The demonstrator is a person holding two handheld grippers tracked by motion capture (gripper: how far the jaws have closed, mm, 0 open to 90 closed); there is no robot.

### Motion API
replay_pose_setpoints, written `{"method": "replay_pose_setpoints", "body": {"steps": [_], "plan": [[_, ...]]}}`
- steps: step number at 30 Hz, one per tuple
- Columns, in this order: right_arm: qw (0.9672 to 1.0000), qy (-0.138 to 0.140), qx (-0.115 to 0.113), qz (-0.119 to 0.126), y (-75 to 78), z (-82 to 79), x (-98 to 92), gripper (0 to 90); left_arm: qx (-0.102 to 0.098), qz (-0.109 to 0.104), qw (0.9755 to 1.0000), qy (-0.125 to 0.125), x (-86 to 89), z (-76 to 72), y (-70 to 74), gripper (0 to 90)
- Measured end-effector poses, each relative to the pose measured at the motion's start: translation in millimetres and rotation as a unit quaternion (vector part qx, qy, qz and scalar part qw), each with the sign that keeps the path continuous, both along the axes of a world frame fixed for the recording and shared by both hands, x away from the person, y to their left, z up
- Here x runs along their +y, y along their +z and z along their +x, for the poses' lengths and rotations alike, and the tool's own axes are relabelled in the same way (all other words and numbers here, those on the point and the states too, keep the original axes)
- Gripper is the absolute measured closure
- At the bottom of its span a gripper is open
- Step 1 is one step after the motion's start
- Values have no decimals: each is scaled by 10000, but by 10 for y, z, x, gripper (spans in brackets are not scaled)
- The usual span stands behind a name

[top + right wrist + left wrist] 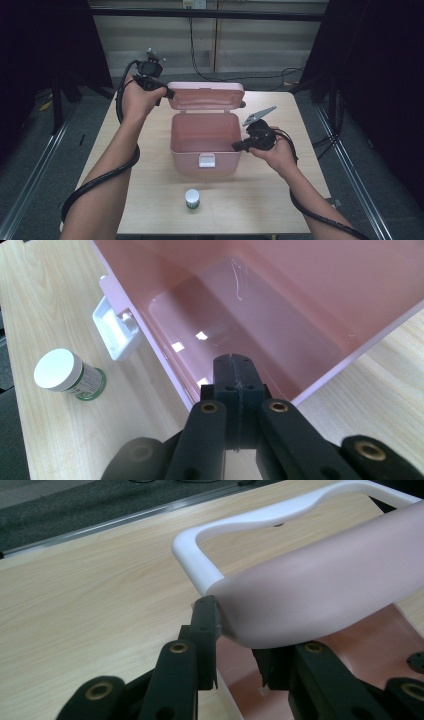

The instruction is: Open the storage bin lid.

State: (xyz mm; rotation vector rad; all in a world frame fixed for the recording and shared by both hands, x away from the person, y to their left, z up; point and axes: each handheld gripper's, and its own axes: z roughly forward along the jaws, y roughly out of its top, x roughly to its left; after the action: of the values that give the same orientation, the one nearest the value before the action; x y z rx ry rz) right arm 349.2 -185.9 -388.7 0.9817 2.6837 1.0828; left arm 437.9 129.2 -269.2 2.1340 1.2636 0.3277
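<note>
A pink plastic box (202,150) stands in the middle of the wooden table (140,200), its hinged lid (205,95) raised at the back. My left gripper (167,92) is at the lid's left end. In the left gripper view the lid (325,580) lies between the jaws of that gripper (237,635), with one finger (205,615) against its rounded edge below the white handle (200,565). My right gripper (235,146) sits at the box's right rim. Its jaws (234,365) are shut together with nothing in them, pointing into the empty box (300,290).
A small jar with a white cap (192,198) stands upright in front of the box, apart from it; it is also in the right gripper view (62,372). A white latch (117,332) hangs on the box's front wall. Bare tabletop lies on both sides.
</note>
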Motion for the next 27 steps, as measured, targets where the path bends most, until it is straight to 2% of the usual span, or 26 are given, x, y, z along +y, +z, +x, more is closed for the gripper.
{"method": "replay_pose_setpoints", "body": {"steps": [3, 13, 27], "plan": [[10000, 10, -4, 4, 1, -8, 5, 900, -27, 86, 10000, 37, -24, 14, 4, 747], [9999, 38, -81, -131, 9, -17, 28, 900, 58, 26, 9998, 191, -27, 73, 12, 769], [9999, 113, -56, -67, -37, -24, 62, 900, 117, 30, 9992, 389, -66, 193, 38, 800]]}}
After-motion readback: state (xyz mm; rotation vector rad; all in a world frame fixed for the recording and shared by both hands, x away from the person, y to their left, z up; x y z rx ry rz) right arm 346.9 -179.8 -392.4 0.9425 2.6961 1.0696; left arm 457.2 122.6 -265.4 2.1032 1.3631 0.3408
